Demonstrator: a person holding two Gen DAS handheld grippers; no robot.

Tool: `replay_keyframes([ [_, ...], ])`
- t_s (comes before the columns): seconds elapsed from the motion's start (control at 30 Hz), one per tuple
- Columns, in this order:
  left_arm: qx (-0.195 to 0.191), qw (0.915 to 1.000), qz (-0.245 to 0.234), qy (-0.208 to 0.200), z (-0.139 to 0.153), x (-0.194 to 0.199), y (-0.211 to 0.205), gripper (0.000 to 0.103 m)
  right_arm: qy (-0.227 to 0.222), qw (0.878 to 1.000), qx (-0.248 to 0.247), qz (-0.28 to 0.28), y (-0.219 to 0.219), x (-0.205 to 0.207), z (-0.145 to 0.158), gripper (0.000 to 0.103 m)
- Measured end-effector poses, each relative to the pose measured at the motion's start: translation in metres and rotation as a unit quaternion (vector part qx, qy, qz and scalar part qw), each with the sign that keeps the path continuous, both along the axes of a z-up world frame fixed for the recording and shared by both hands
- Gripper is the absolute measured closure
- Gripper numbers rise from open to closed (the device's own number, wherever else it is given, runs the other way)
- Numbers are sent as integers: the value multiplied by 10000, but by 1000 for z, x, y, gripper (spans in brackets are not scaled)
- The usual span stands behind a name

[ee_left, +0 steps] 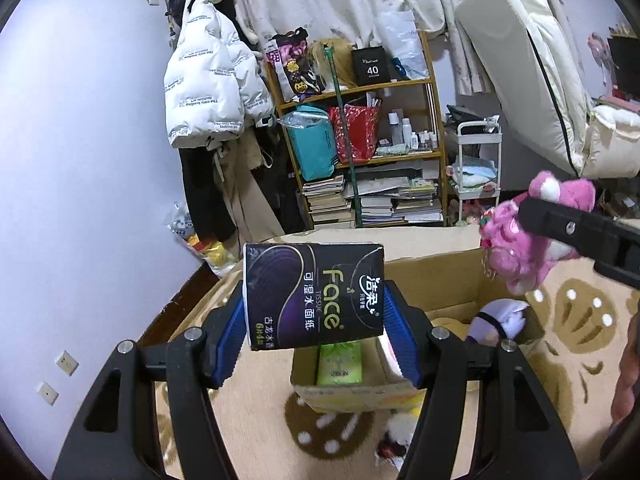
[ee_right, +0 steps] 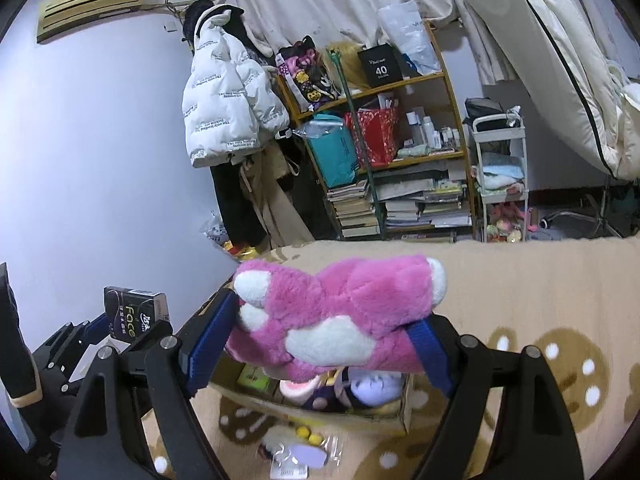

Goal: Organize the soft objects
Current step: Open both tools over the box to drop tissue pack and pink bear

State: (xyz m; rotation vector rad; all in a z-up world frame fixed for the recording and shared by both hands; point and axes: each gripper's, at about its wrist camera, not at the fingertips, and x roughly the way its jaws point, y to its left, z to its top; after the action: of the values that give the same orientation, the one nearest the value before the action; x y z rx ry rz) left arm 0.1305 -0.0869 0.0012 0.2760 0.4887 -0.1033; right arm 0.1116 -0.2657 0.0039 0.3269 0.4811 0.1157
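Note:
My left gripper is shut on a black pack of Face tissues, held upright in the air above an open cardboard box. The same tissue pack shows at the left of the right wrist view. My right gripper is shut on a pink and white plush toy, lying crosswise between the blue pads. That plush toy hangs at the right of the left wrist view, over the box's far corner. Inside the box lie a green tissue pack and a purple plush.
The box stands on a beige blanket with brown paw prints. Small toys and wrappers lie in front of the box. Behind stand a crowded bookshelf, a white jacket on a rack, a white cart and an upright mattress.

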Motion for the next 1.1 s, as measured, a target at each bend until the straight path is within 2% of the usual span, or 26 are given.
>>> replay_keyframes([
  [0.17,-127,9997,39,215,-16,18,3,40,26,10000,92,-10,0,8,-5,15],
  [0.4,-158,9986,-33,496,-38,36,2,39,130,9998,145,56,0,26,-28,15],
  [0.77,-84,9971,-139,742,-54,48,-6,38,393,9989,269,10,-8,35,-51,14],
  [0.9,-56,9977,-67,666,-52,45,-3,25,385,9989,270,27,-9,33,-52,14],
  [0.97,-80,9979,-51,646,-50,42,0,23,383,9989,282,31,-9,32,-52,13],
  [1.1,-92,9973,44,724,-50,42,3,13,391,9988,301,38,-10,30,-52,6],
])
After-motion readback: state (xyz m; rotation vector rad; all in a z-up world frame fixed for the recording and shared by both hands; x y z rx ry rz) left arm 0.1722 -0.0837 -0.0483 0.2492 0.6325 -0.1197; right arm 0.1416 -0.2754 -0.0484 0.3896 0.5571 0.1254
